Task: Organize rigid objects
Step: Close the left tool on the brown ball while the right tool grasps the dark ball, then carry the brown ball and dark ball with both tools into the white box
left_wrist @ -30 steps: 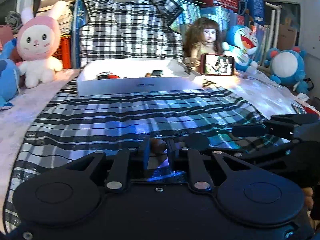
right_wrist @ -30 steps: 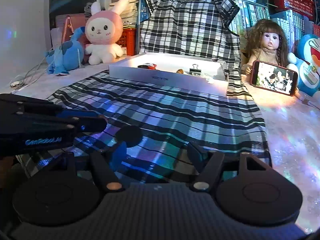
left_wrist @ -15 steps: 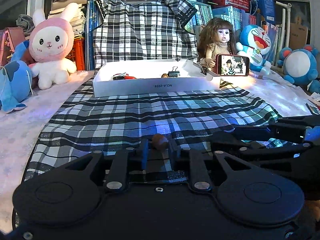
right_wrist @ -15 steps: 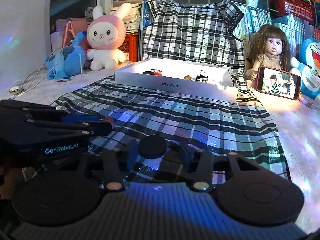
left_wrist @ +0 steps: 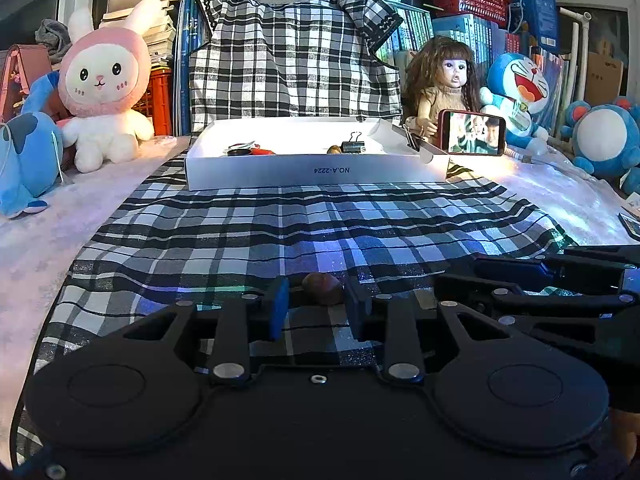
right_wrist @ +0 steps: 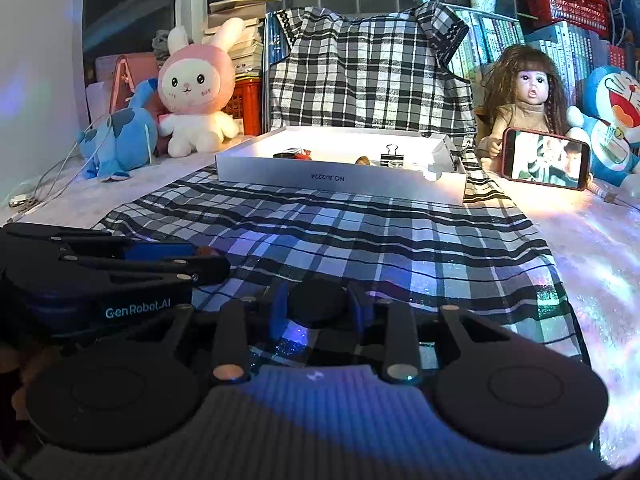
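- Checked cloth (left_wrist: 320,232) covers the middle of the bench (left_wrist: 48,236); both grippers sit low over its near edge, side by side.
- White box (left_wrist: 316,170), shallow and open-topped, stands at the far end of the cloth, label side facing near.
- Box contents: black binder clip (left_wrist: 353,145) upright right of centre, a small brown piece (left_wrist: 333,149) just left of it, a black and red item (left_wrist: 247,149) toward the left wall. A second clip (left_wrist: 412,139) is clamped on the right rim.
- Left gripper (left_wrist: 319,306): jaws partly spread, a brown nut (left_wrist: 322,288) between the blue pads; whether the pads touch it cannot be told.
- Right gripper (right_wrist: 318,309): jaws pinching a black round disc (right_wrist: 317,305).
- Left wrist view only: the nut, and the right gripper's arms entering from the right edge. A second blue plush (left_wrist: 606,136) sits far right.
- Right wrist view only: the disc, the left gripper (right_wrist: 216,266) seen from the side at the left, and a cable (right_wrist: 52,184) on the far-left bench.
- Both views: pink rabbit plush (left_wrist: 106,92) far left, doll (left_wrist: 448,84) far right with a lit phone (left_wrist: 472,138) propped before it.
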{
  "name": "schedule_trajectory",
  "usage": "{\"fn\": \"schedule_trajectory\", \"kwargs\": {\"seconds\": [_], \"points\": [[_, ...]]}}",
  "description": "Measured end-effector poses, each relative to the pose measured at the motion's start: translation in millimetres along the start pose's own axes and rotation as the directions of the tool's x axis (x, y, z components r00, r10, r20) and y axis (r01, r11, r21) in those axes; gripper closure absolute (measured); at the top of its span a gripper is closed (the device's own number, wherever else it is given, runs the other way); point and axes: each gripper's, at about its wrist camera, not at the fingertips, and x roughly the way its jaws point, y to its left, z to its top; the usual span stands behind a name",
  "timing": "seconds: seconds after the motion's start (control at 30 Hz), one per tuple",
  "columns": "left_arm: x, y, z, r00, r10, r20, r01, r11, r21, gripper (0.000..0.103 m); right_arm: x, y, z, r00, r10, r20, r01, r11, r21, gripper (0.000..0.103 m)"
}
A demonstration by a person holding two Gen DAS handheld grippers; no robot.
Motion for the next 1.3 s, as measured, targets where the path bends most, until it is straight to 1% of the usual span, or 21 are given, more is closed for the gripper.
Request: {"fn": "schedule_trajectory", "kwargs": {"seconds": [0.1,0.3,0.53,0.73,1.0,1.3], "points": [[0.5,-0.6,-0.1,1.0,0.002,0.002,-0.002,1.0,0.001,0.082,-0.3,1.3,-2.4,1.0,-0.02,0.012,0.02,1.0,-0.009,0.065],[1.1,-0.4,0.9,1.0,0.004,0.008,-0.004,1.0,-0.003,0.082,-1.1,4.2,-2.6,0.999,-0.034,0.025,0.035,0.999,-0.011,0.066],[3.5,3.0,13.3,1.0,0.012,0.008,-0.012,1.0,-0.014,0.082,1.6,1.4,9.3,0.998,-0.05,0.04,0.05,0.999,0.003,0.066],[11.1,8.2,31.7,1.0,0.023,0.0,-0.023,1.0,-0.008,0.082,9.6,-6.3,23.6,0.997,-0.071,0.033,0.07,0.997,0.035,0.066],[27.6,14.3,60.3,0.999,0.048,-0.003,-0.048,0.999,0.005,0.082,28.0,-25.1,48.6,0.996,-0.083,-0.008,0.084,0.99,0.117,0.066],[51.7,29.9,98.1,0.998,0.054,0.007,-0.054,0.998,-0.013,0.082,51.3,-40.0,77.3,0.996,-0.089,-0.023,0.091,0.985,0.144,0.066]]}}
